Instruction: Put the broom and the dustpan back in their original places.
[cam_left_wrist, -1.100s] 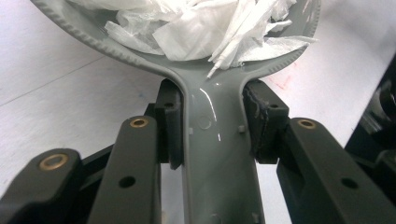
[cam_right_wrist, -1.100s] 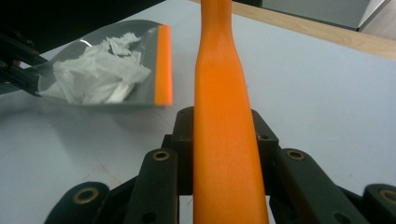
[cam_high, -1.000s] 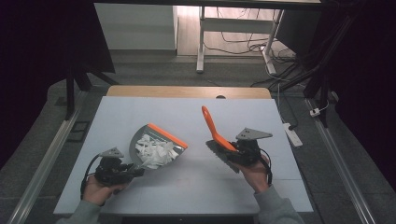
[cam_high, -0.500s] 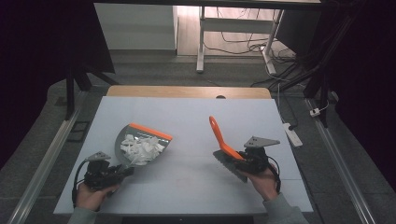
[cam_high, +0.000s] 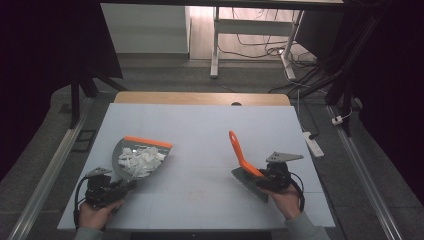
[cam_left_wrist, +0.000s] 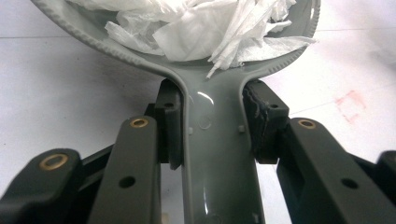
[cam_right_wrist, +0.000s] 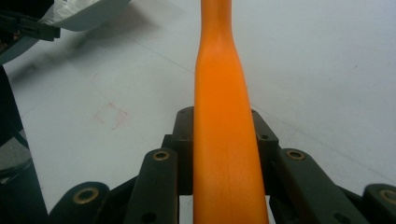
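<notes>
A grey dustpan (cam_high: 131, 148) with an orange front lip lies low over the left of the white table (cam_high: 200, 125), full of white paper scraps (cam_high: 140, 160). My left gripper (cam_high: 125, 185) is shut on its grey handle (cam_left_wrist: 219, 154), one pad against each side, and the scraps (cam_left_wrist: 201, 28) lie just beyond. At the right, my right gripper (cam_high: 260, 177) is shut on a brush with an orange handle (cam_high: 239, 150) that points up and away; its grey head (cam_high: 246, 180) sits by the table. In the right gripper view the handle (cam_right_wrist: 224, 140) runs up between the jaws.
A faint red mark (cam_high: 197, 195) sits on the table near its front edge. A wooden strip (cam_high: 200, 98) borders the far edge. A power strip (cam_high: 312, 142) and cables lie on the floor at the right. Metal rails run along both sides of the table.
Both hands have drawn back toward the near edge and sunk. The dustpan has gone left and lower with the left gripper. The brush has come down and nearer with the right.
</notes>
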